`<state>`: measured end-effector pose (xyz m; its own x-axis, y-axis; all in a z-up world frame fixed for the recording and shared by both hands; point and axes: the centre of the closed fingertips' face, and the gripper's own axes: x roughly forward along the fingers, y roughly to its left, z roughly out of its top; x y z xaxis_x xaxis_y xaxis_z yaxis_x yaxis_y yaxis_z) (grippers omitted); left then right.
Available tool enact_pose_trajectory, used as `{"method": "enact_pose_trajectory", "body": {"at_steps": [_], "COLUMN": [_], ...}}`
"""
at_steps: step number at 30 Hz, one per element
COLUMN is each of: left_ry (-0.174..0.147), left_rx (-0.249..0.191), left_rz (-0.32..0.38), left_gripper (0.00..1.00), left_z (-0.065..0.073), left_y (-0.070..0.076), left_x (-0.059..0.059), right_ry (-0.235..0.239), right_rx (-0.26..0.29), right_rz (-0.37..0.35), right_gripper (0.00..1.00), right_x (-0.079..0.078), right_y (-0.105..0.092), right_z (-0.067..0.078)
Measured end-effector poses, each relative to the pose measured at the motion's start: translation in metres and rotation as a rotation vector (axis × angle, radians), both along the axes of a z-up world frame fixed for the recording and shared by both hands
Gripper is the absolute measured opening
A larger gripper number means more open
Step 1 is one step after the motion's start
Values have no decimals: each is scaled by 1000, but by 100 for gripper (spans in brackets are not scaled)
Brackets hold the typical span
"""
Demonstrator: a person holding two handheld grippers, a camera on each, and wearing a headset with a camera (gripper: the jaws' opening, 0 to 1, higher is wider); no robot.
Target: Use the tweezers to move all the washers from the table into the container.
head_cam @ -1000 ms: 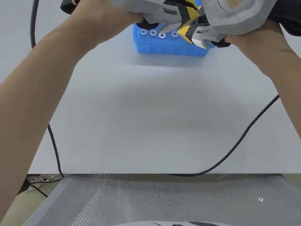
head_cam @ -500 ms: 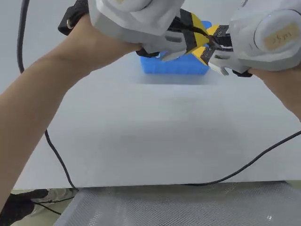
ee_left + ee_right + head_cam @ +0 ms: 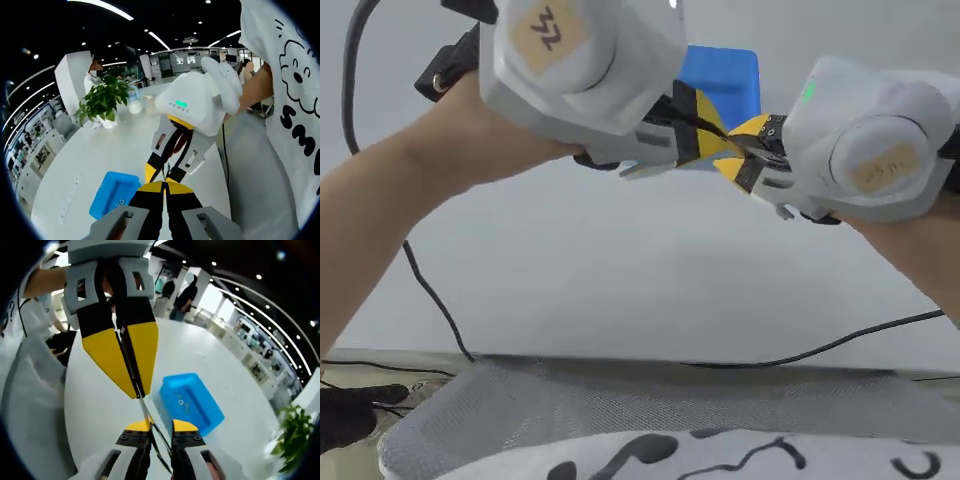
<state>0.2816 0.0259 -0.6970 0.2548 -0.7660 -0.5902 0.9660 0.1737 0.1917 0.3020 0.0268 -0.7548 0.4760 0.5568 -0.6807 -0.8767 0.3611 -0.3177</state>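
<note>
My two grippers meet tip to tip in mid-air above the white table [image 3: 620, 270]. The left gripper [image 3: 712, 143] has its yellow jaws shut on a thin black pair of tweezers [image 3: 144, 409]. The right gripper [image 3: 748, 162] faces it, jaws nearly together with the tweezers' legs [image 3: 167, 172] between them. In the left gripper view my own left gripper [image 3: 165, 187] rises from the bottom. In the right gripper view the right gripper [image 3: 161, 426] does the same. A blue container [image 3: 725, 75] sits on the table behind the grippers. Several washers [image 3: 183, 403] lie inside it.
A black cable [image 3: 840, 343] curves across the table's near right edge, and another cable [image 3: 425, 290] hangs down at the left. A grey mesh surface [image 3: 650, 400] borders the table's front. Bare arms hold both grippers.
Both grippers have lifted from just over the blue container and come closer to the head camera, still tip to tip. The camera has also shifted.
</note>
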Motion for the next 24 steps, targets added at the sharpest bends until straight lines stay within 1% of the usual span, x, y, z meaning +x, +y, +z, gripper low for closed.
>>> {"method": "enact_pose_trajectory", "body": {"at_steps": [1,2,3,4,5,8,9,10,11,12,13,14,15,16,17,18,19,20,21,22,23,24], "left_ry": [3,6,7,11,16,17,23,23,19,20,39,54,64,68,73,71,80,93,104,103,105,102], "left_rx": [4,13,25,25,26,43,53,74,99,101,97,91,96,107,141,151,148,137,132,137,148,178], "left_rz": [-1,-3,-4,-6,-8,-26,-35,-42,-46,-47,-47,-44,-39,-36,-27,-28,-26,-24,-22,-23,-23,-29], "left_gripper": [0,0,0,0,0,0,0,0,0,0,0,0,0,0,0,0,0,0,0,0,0,0], "left_z": [-2,-4,-7,-10,-12,-24,-29,-35,-42,-44,-49,-53,-60,-66,-76,-79,-83,-83,-84,-86,-89,-94], "left_y": [0,0,1,1,0,-2,-2,0,4,5,6,7,10,11,17,17,18,17,16,16,16,20], "left_x": [-2,-9,-11,-15,-17,-24,-26,-27,-27,-28,-29,-30,-30,-29,-30,-30,-31,-33,-34,-34,-33,-33], "right_ry": [9,25,35,43,48,50,62,69,69,67,73,90,104,117,132,137,155,177,185,194,199,188], "right_rx": [2,8,12,17,17,16,14,-2,-30,-36,-39,-39,-35,-28,-28,-29,-21,-12,-17,-18,-28,-56], "right_rz": [3,5,7,7,9,18,22,25,24,35,32,24,24,18,6,8,0,-1,-8,1,6,18], "right_gripper": [10,10,11,11,11,11,11,12,12,12,12,13,13,14,14,15,16,17,17,17,16,15], "right_x": [-3,-8,-11,-14,-16,-22,-25,-26,-27,-28,-28,-30,-30,-31,-31,-30,-31,-32,-31,-32,-33,-33], "right_y": [0,-1,-1,-1,-1,-2,-2,-4,-10,-12,-14,-17,-20,-23,-26,-28,-28,-28,-29,-28,-29,-31], "right_z": [-2,-6,-9,-12,-16,-26,-32,-38,-46,-51,-56,-61,-66,-71,-74,-77,-79,-83,-85,-88,-91,-95]}}
